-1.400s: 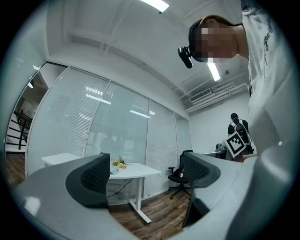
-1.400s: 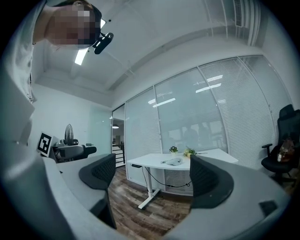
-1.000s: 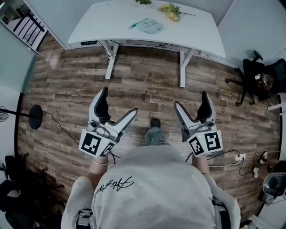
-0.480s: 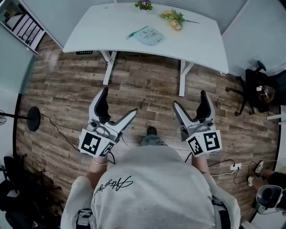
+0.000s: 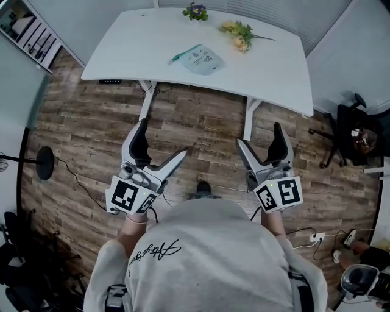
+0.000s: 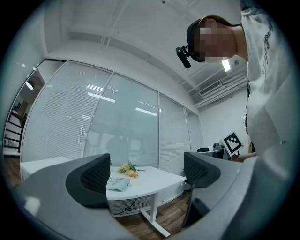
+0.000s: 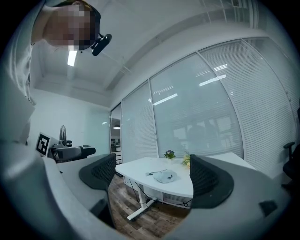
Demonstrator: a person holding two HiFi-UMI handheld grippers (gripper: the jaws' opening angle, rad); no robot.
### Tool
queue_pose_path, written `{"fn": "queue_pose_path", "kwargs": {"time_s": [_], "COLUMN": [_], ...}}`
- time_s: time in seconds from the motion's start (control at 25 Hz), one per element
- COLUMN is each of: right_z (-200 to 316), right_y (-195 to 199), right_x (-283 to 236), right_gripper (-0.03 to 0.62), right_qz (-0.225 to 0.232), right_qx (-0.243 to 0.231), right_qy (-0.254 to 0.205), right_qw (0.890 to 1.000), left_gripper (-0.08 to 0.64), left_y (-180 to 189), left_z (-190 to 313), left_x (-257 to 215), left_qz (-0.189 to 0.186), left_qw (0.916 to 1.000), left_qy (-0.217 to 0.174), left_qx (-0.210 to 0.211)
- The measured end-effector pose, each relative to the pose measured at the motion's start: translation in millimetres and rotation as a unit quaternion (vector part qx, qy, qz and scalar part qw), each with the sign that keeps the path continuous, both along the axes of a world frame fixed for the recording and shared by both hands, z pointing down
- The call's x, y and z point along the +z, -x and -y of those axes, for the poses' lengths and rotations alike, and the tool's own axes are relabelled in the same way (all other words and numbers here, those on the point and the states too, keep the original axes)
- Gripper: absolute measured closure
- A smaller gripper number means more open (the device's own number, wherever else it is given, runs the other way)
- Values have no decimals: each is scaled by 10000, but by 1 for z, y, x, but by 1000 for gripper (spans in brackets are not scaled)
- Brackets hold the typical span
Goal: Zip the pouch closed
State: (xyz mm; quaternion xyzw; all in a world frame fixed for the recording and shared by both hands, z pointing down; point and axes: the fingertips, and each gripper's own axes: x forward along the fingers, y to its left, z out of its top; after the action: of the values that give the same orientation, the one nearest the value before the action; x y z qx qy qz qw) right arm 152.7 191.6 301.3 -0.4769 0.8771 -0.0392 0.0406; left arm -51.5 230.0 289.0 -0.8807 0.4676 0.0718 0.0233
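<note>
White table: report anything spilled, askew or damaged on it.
Nothing stands out. The pouch lies flat on the white table, the yellow flowers and small plant beyond it; nothing spilled.

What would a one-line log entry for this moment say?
phase: not started | left gripper: open, empty | right gripper: open, empty | pouch: on white table, near yellow flowers, untouched

We see a white counter [image 5: 268, 67], a pale blue pouch [image 5: 201, 60] with a teal pull, yellow flowers [image 5: 239, 30] and a purple-flowered plant [image 5: 195, 11]. The floor [image 5: 201, 128] shows brown wood-grain planks. The left tongs [image 5: 163, 137] and right tongs [image 5: 259, 135] are light grey, their cubes black-and-white.
</note>
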Motion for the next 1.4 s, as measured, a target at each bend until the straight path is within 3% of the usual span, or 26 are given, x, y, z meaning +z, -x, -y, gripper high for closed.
{"fn": "queue_pose_path", "kwargs": {"time_s": [0.24, 0.6, 0.76, 1.16, 1.4], "right_z": [24, 30, 32, 36, 42], "right_y": [0, 24, 24, 18, 16], "right_x": [4, 7, 10, 7, 10], "right_gripper": [115, 121, 123, 135, 143], "right_qz": [48, -8, -62, 28, 29], "right_qx": [-210, -611, -591, -414, -423], "right_qy": [24, 48, 104, 125, 160], "right_qw": [9998, 9981, 9982, 9991, 9990], "left_gripper": [86, 86, 86, 86, 86], "left_y": [-4, 0, 1, -20, -14], "left_z": [20, 22, 30, 37, 41], "left_x": [2, 10, 10, 8, 10], "left_qz": [38, -213, -309, -69, -38], "left_qw": [9999, 9995, 9993, 9987, 9991], "left_qy": [25, 126, 185, 234, 247], "left_qx": [-142, -195, -85, 450, 350]}}
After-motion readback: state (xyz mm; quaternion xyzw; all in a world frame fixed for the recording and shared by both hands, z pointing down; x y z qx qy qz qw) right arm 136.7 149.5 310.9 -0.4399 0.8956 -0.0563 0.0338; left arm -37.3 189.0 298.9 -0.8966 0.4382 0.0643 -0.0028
